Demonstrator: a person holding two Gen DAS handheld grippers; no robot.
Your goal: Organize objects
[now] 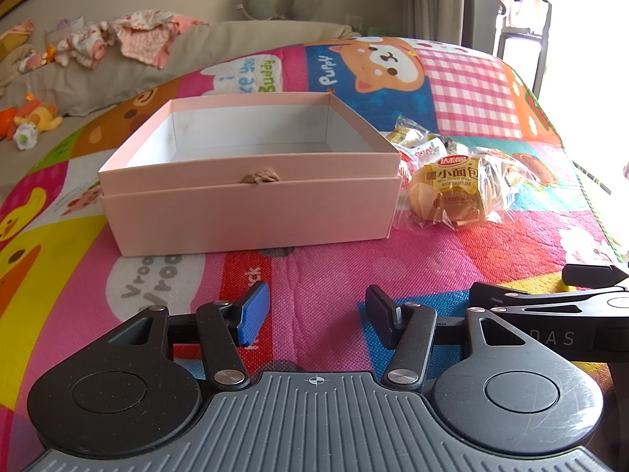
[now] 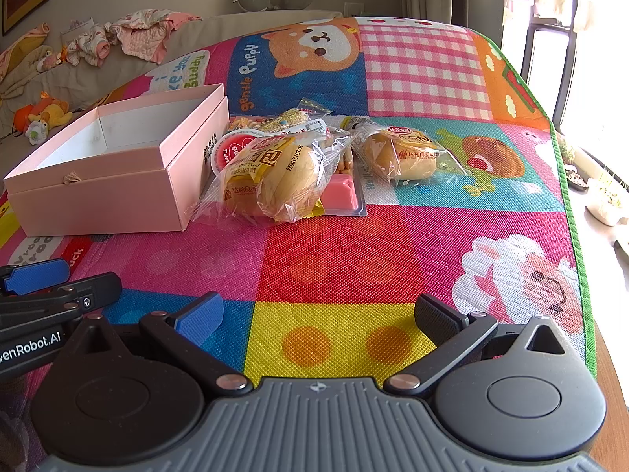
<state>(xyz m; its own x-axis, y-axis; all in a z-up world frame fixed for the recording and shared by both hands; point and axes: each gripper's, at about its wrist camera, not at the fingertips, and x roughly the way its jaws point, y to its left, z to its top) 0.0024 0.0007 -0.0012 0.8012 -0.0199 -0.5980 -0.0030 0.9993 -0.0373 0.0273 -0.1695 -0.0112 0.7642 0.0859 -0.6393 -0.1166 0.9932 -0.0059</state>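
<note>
An open, empty pink box (image 1: 251, 204) sits on a colourful play mat, also in the right wrist view (image 2: 98, 192). To its right lies a pile of wrapped snacks: a bagged bread roll (image 2: 271, 181) in front, a second bagged roll (image 2: 405, 157) further right, a pink snack tray (image 2: 340, 192) and small packets (image 2: 283, 120) behind. In the left wrist view one roll (image 1: 452, 192) shows beside the box. My left gripper (image 1: 314, 316) is open and empty, short of the box. My right gripper (image 2: 320, 320) is open wide and empty, short of the snacks.
The play mat (image 2: 354, 251) ends at a green edge (image 2: 570, 196) on the right, with a window and pots beyond. A sofa with clothes and soft toys (image 1: 39, 118) stands behind on the left. The other gripper's body (image 1: 550, 314) lies close at the right.
</note>
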